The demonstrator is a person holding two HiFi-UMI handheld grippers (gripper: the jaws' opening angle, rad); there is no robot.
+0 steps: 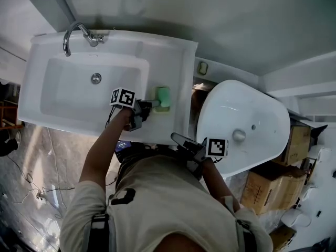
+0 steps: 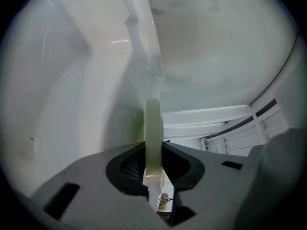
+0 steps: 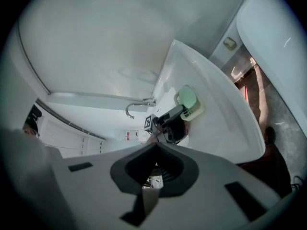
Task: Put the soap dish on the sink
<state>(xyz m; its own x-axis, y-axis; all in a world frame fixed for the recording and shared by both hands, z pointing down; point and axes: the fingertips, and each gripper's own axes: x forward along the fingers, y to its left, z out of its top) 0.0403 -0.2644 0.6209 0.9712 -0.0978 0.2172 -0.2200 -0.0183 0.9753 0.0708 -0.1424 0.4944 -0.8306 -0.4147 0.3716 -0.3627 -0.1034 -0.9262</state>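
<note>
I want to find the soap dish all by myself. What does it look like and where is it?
Find the big white ceramic sink with the curved silver tap at its back. At its flat ledge, right of the bowl, is a small pale plastic soap dish holding a mint-green soap bar, pinched by the left hand-held gripper. It is the only green thing there.

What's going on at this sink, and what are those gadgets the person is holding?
A person is working with a hand-held two-jaw gripper in each hand. The left gripper is clamped on the edge of a pale green soap dish, holding it at the flat ledge of the white sink, right of the basin. Whether the dish is fully set down is hard to tell. The right gripper hangs back near the person's body, closed and empty.
</note>
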